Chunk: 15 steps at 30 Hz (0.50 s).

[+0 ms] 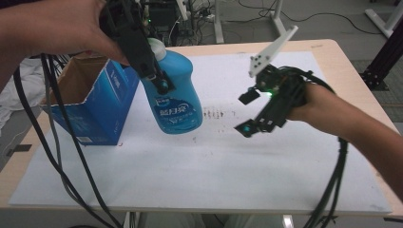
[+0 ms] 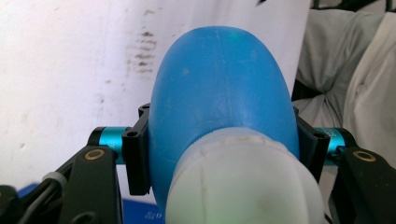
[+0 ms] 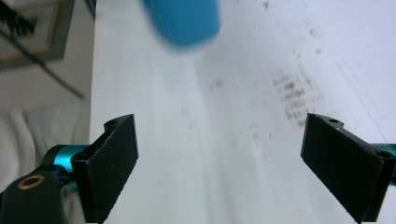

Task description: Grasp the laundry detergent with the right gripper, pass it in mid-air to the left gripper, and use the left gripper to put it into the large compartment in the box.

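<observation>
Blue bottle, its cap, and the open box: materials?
Blue bottle: likely moulded plastic, semi-gloss; a seam line and soft sheen show in the left gripper view. Cap: whitish translucent plastic, matte. Box: cardboard, brown raw inside, blue printed outside.

The bottle [image 1: 175, 92] hangs right of the box [image 1: 97, 107], above the sheet [image 1: 214, 161].
</observation>
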{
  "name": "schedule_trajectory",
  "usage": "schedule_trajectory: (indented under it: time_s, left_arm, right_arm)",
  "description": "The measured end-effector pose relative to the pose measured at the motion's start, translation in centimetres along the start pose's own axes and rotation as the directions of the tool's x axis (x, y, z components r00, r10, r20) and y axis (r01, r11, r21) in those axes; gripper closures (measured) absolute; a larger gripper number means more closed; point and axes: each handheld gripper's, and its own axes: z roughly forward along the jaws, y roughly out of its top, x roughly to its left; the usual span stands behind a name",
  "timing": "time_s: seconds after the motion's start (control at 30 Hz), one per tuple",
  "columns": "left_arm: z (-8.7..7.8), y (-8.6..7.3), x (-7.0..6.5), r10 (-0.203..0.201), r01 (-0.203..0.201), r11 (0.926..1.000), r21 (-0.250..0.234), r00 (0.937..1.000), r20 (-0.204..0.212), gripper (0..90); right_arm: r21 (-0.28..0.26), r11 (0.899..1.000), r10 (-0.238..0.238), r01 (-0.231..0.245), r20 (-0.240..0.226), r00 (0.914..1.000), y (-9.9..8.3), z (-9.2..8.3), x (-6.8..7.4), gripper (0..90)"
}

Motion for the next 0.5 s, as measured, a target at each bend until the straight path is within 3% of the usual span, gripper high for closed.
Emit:
schedule_trajectory:
  time_s: [0.07, 0.1, 0.13, 0.23, 0.3, 0.43, 0.47, 0.5]
  left_arm:
    - [-0.7, -0.5, 0.5, -0.041, 0.041, 0.9991, -0.001, 0.9989, -0.021, 37.7]
    - [-1.2, -0.8, 0.8, -0.065, 0.065, 0.9979, -0.002, 0.9973, -0.034, 37.7]
    - [-1.5, -1.0, 1.0, -0.083, 0.083, 0.9965, -0.005, 0.9956, -0.043, 37.7]
    - [-3.0, -1.9, 1.9, -0.162, 0.16, 0.9867, -0.025, 0.9839, -0.075, 37.7]
    - [-4.2, -2.6, 2.4, -0.205, 0.202, 0.9785, -0.044, 0.9744, -0.093, 37.7]
    - [-6.9, -3.9, 3.3, -0.287, 0.279, 0.9568, -0.083, 0.9509, -0.116, 37.7]
    - [-7.7, -4.4, 3.6, -0.319, 0.308, 0.9461, -0.101, 0.9401, -0.121, 37.7]
    - [-8.3, -4.8, 3.8, -0.335, 0.322, 0.94, -0.113, 0.9341, -0.124, 37.7]
  right_arm:
    - [0.069, 0.996, -0.049, 0.05, -0.007, 0.9988, -0.4, -0.9, 0.3, 10.2]
    - [0.108, 0.993, -0.058, 0.055, 0.019, 0.9981, -0.7, -1.4, 0.4, 7.4]
    - [0.174, 0.984, -0.052, 0.041, 0.061, 0.9968, -1.0, -1.9, 0.3, 1.0]
    - [0.28, 0.96, -0.059, 0.022, 0.125, 0.9904, -2.0, -3.2, 0.2, 0.6]
    - [0.278, 0.96, -0.03, -0.02, 0.173, 0.9844, -2.9, -4.5, 0.2, 0.6]
    - [0.27, 0.96, 0.036, -0.077, 0.153, 0.9876, -4.5, -6.2, 0.2, 0.7]
    - [0.265, 0.959, 0.06, -0.098, 0.149, 0.9871, -4.9, -6.6, 0.2, 0.7]
    - [0.27, 0.955, 0.091, -0.124, 0.132, 0.9871, -5.3, -6.9, 0.1, 0.7]
